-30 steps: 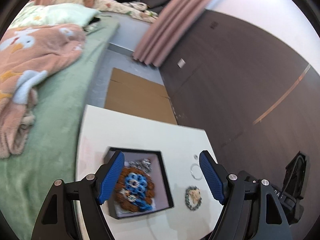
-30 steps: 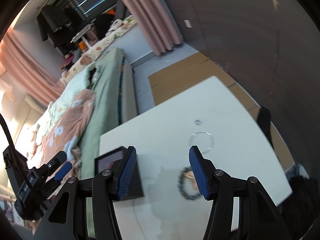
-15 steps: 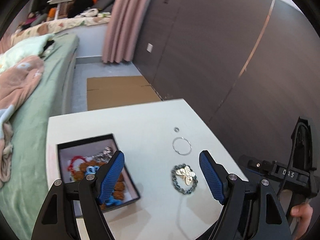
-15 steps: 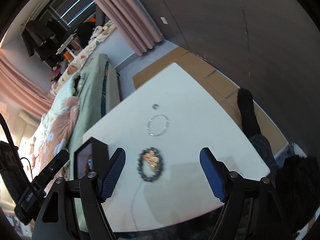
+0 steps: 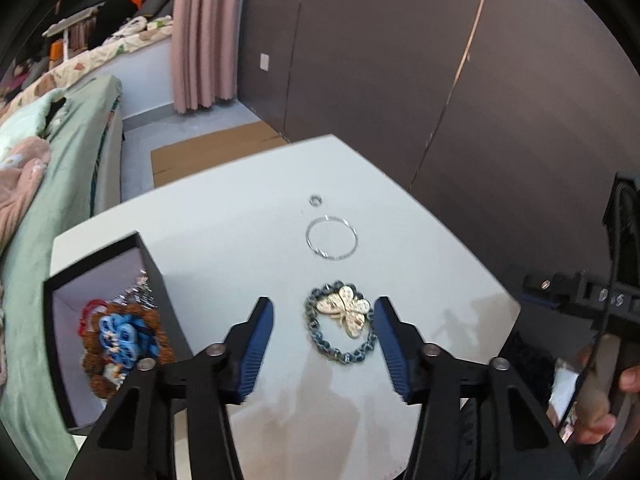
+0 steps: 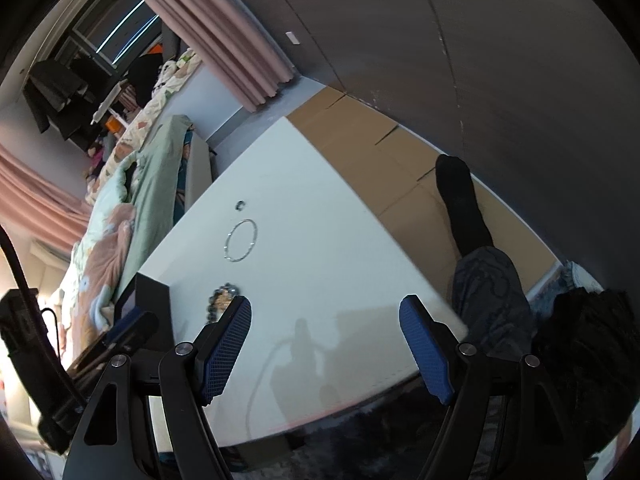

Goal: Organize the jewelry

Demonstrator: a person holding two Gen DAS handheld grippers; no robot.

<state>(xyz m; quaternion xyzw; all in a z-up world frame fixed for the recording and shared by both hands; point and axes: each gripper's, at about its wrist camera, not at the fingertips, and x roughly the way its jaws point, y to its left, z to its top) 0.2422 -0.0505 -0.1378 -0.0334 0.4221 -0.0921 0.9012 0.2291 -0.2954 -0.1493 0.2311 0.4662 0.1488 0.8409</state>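
A grey-blue beaded bracelet with a gold butterfly charm (image 5: 341, 325) lies on the white table (image 5: 240, 240). My left gripper (image 5: 323, 322) is open, its blue fingers either side of the bracelet, above it. Beyond lie a thin silver bangle (image 5: 331, 237) and a small ring (image 5: 315, 200). A black jewelry box (image 5: 100, 320) at left holds blue, red and brown pieces (image 5: 120, 336). My right gripper (image 6: 326, 320) is open and empty over the table's near right part; the bracelet (image 6: 219, 300), bangle (image 6: 241, 239) and ring (image 6: 240, 205) show to its left.
A bed with green and pink covers (image 5: 48, 168) runs along the table's left. Flat cardboard (image 5: 208, 152) lies on the floor beyond. A dark panelled wall (image 5: 440, 80) stands at right. The person's socked leg (image 6: 464, 208) is right of the table.
My left gripper has swung right from over the box to straddle the butterfly bracelet. My right gripper has shifted right, away from the bracelet, and stays open.
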